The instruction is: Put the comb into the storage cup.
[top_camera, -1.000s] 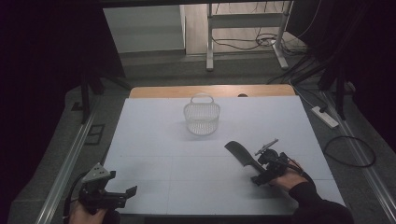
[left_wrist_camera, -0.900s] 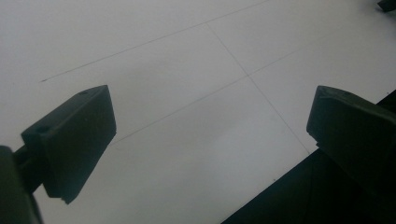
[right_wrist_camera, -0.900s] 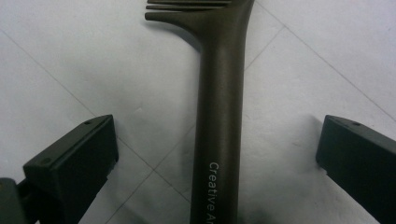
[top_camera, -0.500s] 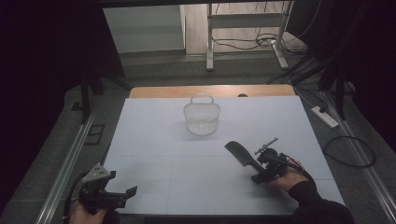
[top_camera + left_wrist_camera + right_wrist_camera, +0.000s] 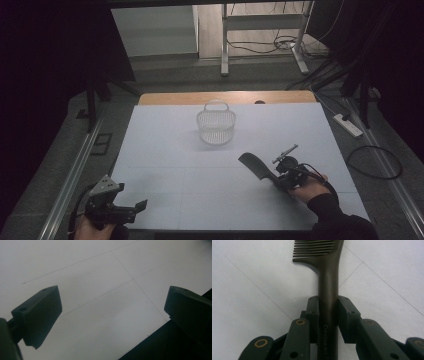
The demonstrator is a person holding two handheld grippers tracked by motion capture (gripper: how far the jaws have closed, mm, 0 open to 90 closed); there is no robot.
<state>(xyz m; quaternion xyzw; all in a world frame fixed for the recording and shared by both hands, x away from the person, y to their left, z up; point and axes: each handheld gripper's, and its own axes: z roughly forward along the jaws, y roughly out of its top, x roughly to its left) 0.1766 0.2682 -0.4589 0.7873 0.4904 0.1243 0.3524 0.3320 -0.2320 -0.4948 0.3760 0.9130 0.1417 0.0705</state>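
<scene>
A white tabletop (image 5: 165, 150) sits in a dim room, a mesh basket (image 5: 216, 126) at upper centre. At lower right, the right gripper (image 5: 328, 308), whose jaws have just been closing, clamps the dark comb (image 5: 327, 277) by its handle.

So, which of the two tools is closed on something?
The right tool: its jaws have just closed on the dark comb handle. The left tool stands open over the white table.

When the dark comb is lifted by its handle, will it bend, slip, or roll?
The comb looks moulded in one solid piece with a thick handle, so it probably stays stiff. The handle is smooth and rounded, so it may twist between the right gripper fingers, which have just been closing on it. Its flat toothed head should stop it rolling on the table.
</scene>
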